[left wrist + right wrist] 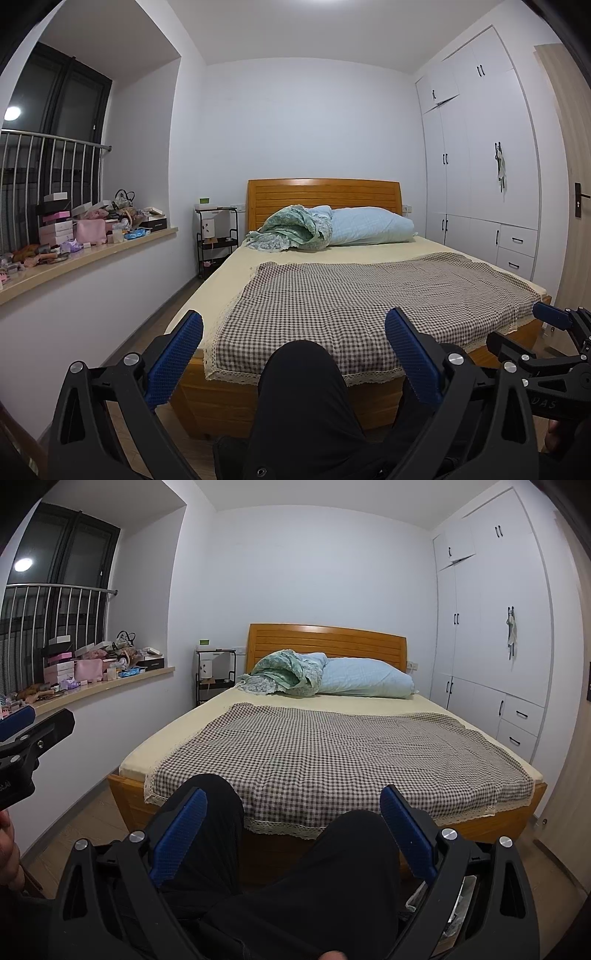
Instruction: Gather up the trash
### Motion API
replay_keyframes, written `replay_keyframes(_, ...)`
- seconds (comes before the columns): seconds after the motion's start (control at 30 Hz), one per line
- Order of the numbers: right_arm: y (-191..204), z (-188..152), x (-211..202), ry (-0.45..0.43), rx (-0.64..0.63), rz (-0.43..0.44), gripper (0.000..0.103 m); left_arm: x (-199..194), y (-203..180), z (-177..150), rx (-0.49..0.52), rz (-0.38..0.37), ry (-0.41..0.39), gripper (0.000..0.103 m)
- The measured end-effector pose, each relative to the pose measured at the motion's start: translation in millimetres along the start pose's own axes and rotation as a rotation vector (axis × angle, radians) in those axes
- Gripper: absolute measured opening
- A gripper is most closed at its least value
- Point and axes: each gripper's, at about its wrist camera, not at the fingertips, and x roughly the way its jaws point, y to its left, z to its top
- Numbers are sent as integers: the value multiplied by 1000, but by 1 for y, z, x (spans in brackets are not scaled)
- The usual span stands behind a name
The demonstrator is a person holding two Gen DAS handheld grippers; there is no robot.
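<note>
My left gripper [293, 325] is open and empty, held above the person's knee [301, 365] in dark trousers, facing the foot of the bed [332, 295]. My right gripper [293, 801] is open and empty too, over both knees [354, 834]. The right gripper also shows at the right edge of the left wrist view [554, 332]; the left gripper shows at the left edge of the right wrist view [22, 734]. No clear piece of trash shows on the bed. The window sill [88, 254] holds a clutter of boxes, bags and small items.
The bed has a checked cover [332, 753], a green quilt [284, 672] and a blue pillow [365, 677]. A black shelf cart [218, 240] stands left of the headboard. White wardrobes [480, 166] line the right wall. A narrow floor strip [155, 321] runs left of the bed.
</note>
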Motion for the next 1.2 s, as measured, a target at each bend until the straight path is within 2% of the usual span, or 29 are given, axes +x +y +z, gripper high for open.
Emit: replay_keyframes(1.2, 1, -1, 1, 16, 2, 6, 91, -3, -6, -1, 3, 10, 7, 96)
